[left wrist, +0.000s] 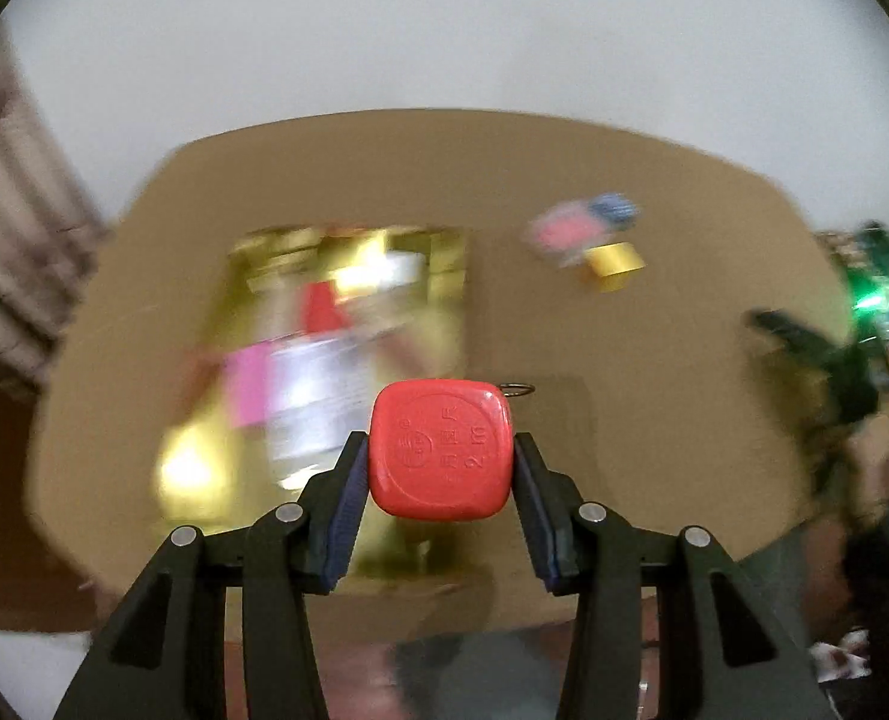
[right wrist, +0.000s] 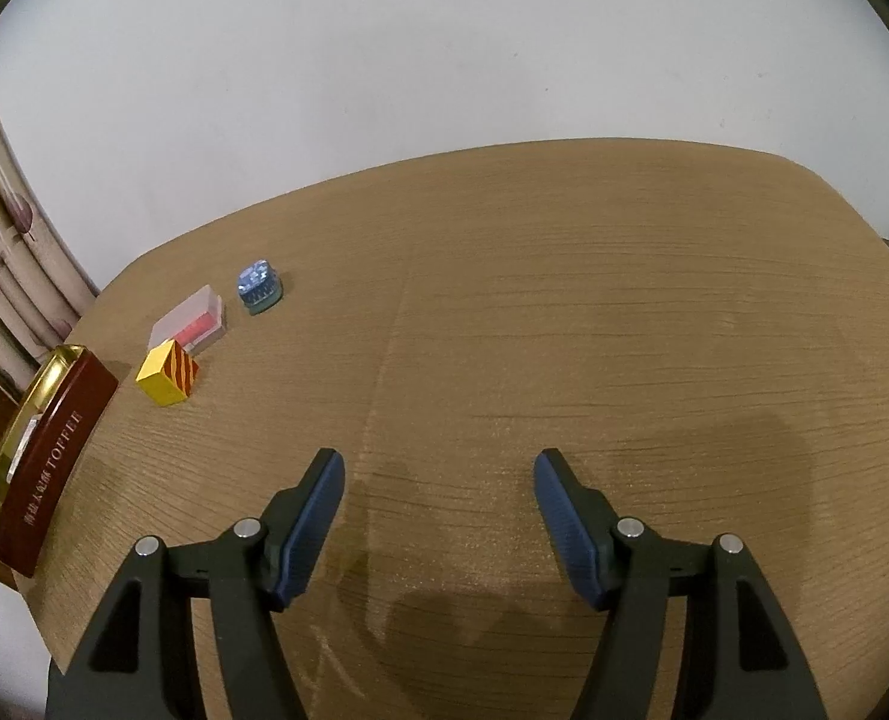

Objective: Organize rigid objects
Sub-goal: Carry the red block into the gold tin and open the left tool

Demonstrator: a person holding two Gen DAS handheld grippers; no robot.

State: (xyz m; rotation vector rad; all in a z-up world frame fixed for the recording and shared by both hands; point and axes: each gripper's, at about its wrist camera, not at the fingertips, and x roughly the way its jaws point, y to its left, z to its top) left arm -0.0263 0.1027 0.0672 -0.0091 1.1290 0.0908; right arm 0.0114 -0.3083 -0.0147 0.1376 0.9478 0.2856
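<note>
Left tool (left wrist: 441, 456) tilted steeply downward, red tape measure (left wrist: 441, 450) clamped.

Red square tape measure (left wrist: 441, 450), claw-clamped

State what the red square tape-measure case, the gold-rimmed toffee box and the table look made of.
Red square tape-measure case: likely plastic, glossy, with moulded raised lettering. Gold-rimmed toffee box: probably tin, its rim mirror-bright. Table: wood or wood-look laminate, matte, with fine grain lines.

Left wrist view motion-blurred: contents of gold tin (left wrist: 444, 276) unreadable. Right wrist view: tin (right wrist: 54, 420) cut off at left edge, contents hidden.
</note>
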